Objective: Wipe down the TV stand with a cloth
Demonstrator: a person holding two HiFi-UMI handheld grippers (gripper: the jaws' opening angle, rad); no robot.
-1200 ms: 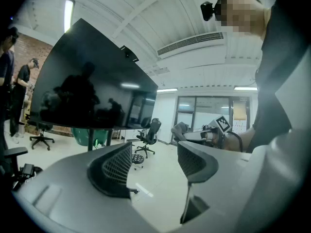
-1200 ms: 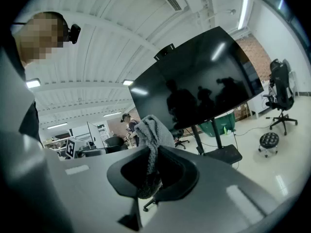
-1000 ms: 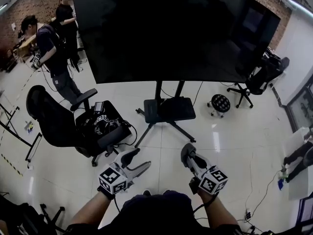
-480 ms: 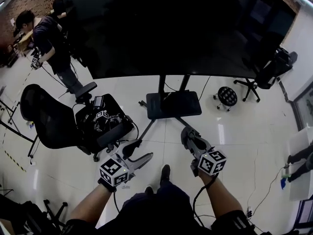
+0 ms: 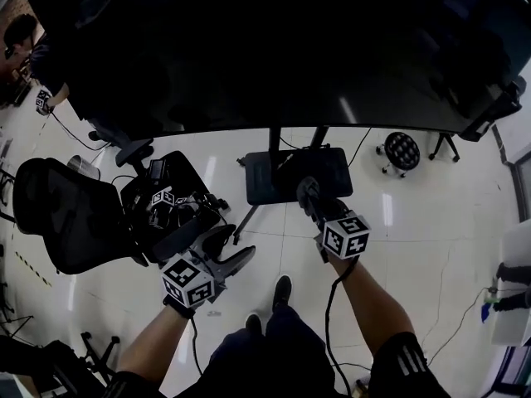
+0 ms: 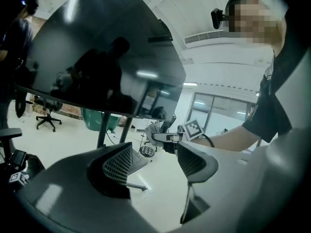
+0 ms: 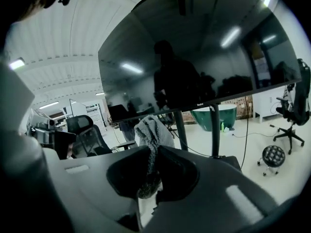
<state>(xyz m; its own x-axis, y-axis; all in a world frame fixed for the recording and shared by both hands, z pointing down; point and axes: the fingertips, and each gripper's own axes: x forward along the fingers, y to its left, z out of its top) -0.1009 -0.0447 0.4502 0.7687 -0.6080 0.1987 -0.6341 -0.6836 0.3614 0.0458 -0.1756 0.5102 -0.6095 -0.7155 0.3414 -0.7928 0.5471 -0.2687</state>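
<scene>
The big black TV (image 5: 274,48) stands on a dark stand with a flat shelf (image 5: 270,177) between its two posts. My right gripper (image 5: 307,192) hangs over the shelf's front edge, shut on a pale knitted cloth (image 7: 154,129) that sticks up from between its jaws. The right gripper view looks up at the TV (image 7: 194,57) and a stand post (image 7: 214,130). Lower left of the shelf, over the floor, my left gripper (image 5: 232,247) is open and holds nothing. In the left gripper view, the left gripper (image 6: 155,161) faces the right gripper (image 6: 167,139).
A black office chair (image 5: 66,218) loaded with gear and cables stands left of the stand. A round stool (image 5: 401,149) sits to the right, with another chair (image 5: 498,106) behind it. A person (image 5: 21,40) stands far left. The stand's legs (image 5: 245,218) splay over the white floor.
The view has closed in on the TV stand. My right gripper with the cloth has moved forward to the shelf's front edge; the left gripper stays low and open.
</scene>
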